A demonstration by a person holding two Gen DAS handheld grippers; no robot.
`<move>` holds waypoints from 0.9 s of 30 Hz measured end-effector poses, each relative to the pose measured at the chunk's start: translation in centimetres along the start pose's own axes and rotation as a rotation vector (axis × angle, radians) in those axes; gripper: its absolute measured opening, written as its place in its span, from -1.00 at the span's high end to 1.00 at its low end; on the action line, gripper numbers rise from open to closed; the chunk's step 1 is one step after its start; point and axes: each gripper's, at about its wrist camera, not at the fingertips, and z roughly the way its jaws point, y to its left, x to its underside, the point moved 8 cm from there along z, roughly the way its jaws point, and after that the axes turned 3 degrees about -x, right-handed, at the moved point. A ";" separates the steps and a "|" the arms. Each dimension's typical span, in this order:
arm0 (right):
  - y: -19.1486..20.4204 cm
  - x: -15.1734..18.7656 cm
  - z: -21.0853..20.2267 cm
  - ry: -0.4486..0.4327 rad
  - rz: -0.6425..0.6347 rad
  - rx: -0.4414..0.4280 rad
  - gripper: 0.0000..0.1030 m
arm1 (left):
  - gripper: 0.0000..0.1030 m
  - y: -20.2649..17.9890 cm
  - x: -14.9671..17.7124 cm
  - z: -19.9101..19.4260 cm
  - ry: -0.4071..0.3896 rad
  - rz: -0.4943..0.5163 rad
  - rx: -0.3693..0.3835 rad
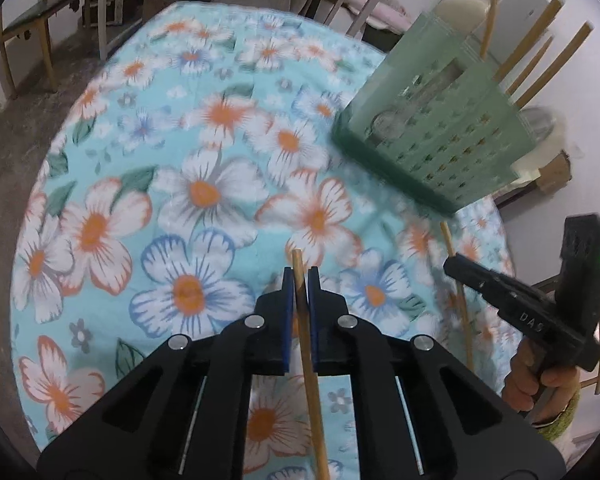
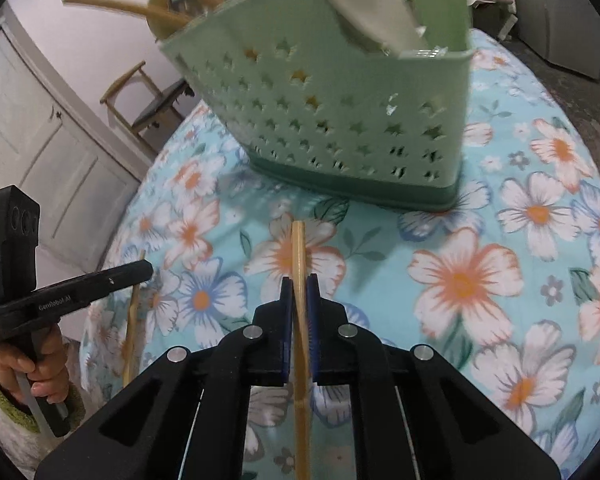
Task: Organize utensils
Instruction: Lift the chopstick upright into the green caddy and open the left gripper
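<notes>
Each gripper held one chopstick: the left gripper [image 1: 300, 276] had its fingers clamped on a chopstick [image 1: 305, 320], and the right gripper [image 2: 299, 284] gripped another chopstick [image 2: 300, 264] likewise, both tips pointing ahead, probably for dropping into the green utensil basket [image 2: 332, 120]. The basket stood near the far edge of the floral tabletop [image 1: 140, 200], already holding several sticks [image 1: 540, 60]; open cloth lay between.

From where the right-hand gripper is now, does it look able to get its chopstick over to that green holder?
Probably yes. The right gripper is shut on a chopstick, and only bare floral tablecloth lies between it and the green utensil holder. It would have to lift over the rim, though.
</notes>
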 end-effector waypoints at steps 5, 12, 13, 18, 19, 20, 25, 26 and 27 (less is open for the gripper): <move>-0.1 -0.2 -2.1 -0.054 0.017 -0.013 0.86 | 0.92 -2.0 -2.1 -3.2 -0.089 0.028 0.042; -0.2 -0.2 -3.7 -0.090 0.021 -0.016 0.86 | 0.92 -6.1 -5.5 -8.1 -0.224 0.107 0.105; -0.2 -0.2 -3.9 -0.095 0.025 -0.017 0.86 | 0.92 -6.8 -6.1 -8.9 -0.244 0.123 0.114; -0.4 -0.4 -4.2 -0.110 0.035 -0.021 0.86 | 0.92 -10.0 -8.8 -12.7 -0.352 0.185 0.152; -0.5 -0.4 -4.3 -0.113 0.038 -0.022 0.86 | 0.92 -10.6 -9.4 -13.6 -0.378 0.193 0.162; -0.5 -0.4 -4.4 -0.115 0.040 -0.023 0.86 | 0.92 -11.4 -10.4 -14.8 -0.419 0.200 0.177; -0.9 -0.4 -4.6 -0.121 0.051 -0.026 0.86 | 0.93 -14.8 -13.4 -18.7 -0.558 0.230 0.229; -1.0 -0.4 -4.6 -0.122 0.053 -0.027 0.86 | 0.93 -15.4 -13.7 -19.2 -0.575 0.237 0.236; -0.9 -0.4 -4.5 -0.122 0.054 -0.027 0.86 | 0.92 -16.1 -14.4 -19.7 -0.600 0.247 0.241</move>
